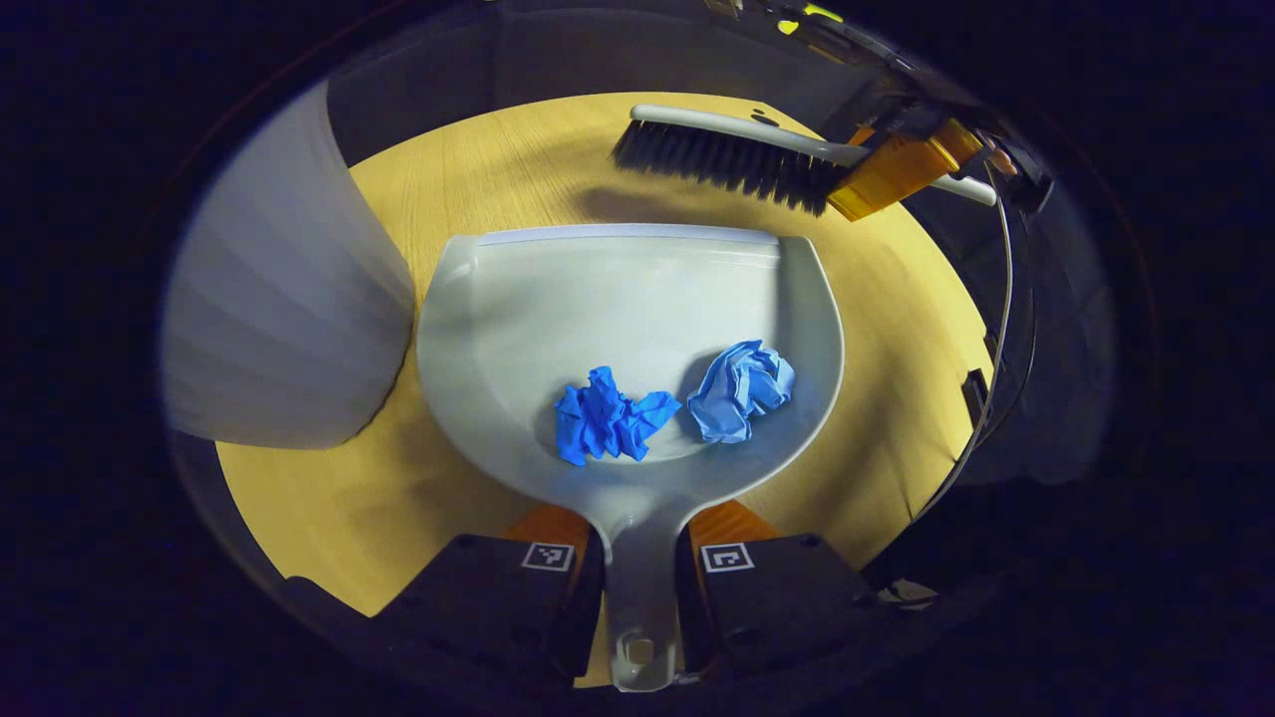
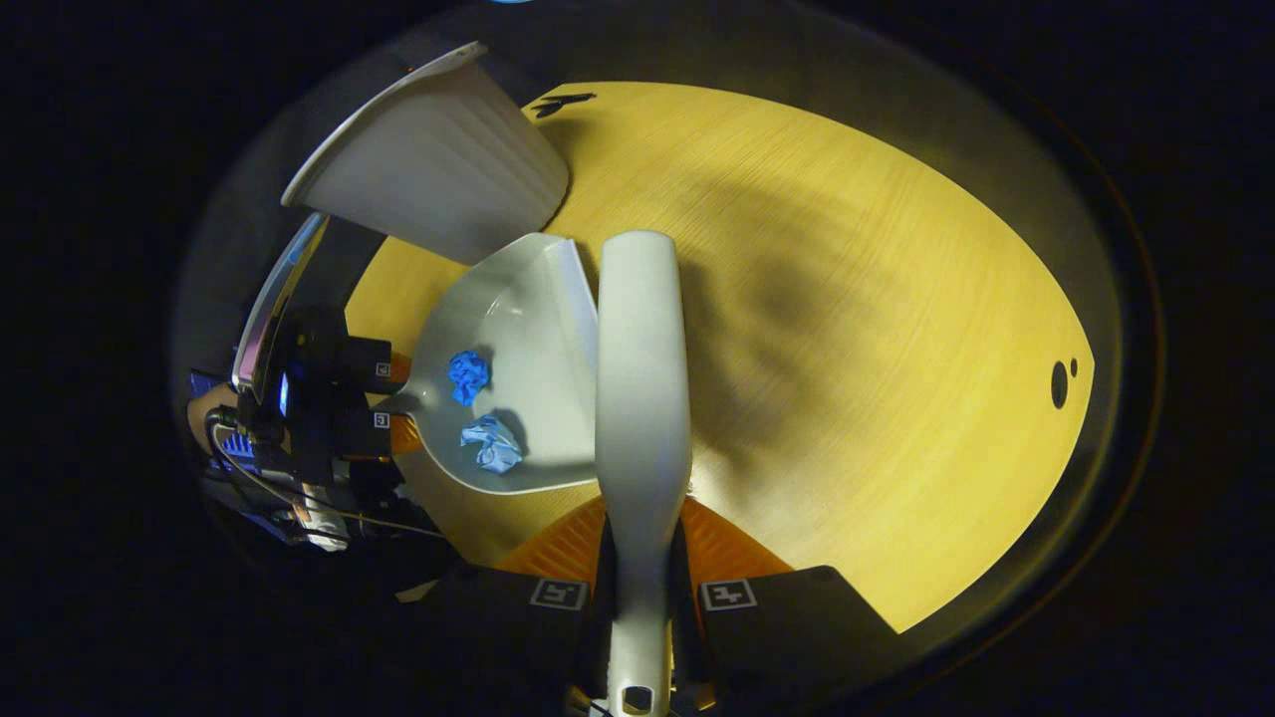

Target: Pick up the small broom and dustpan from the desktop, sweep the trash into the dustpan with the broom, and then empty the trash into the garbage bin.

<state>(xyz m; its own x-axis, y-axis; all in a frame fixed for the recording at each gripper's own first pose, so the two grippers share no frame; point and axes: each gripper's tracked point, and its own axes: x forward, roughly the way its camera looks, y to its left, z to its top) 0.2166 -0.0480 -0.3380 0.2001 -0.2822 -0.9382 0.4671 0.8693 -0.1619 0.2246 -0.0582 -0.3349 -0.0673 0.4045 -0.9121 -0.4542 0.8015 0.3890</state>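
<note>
Pale wood tabletop (image 2: 877, 329) lies lit against a dark booth, and both tools are already up in the grippers. With both fingers pressed on the handle, the left gripper (image 1: 640, 558) is closed on the dustpan (image 1: 637, 299), whose mouth points away from it. Two crumpled blue paper balls sit inside — the darker paper ball (image 1: 608, 418) and the lighter paper ball (image 1: 742, 390), side by side near the handle end. Clamped on the broom (image 2: 642, 378) by its handle is the right gripper (image 2: 642, 588); the bristles hang just beyond the dustpan's front lip. At the tabletop's edge, right beside the dustpan, stands the white ribbed garbage bin (image 2: 438, 169) — whether they touch I cannot tell.
</note>
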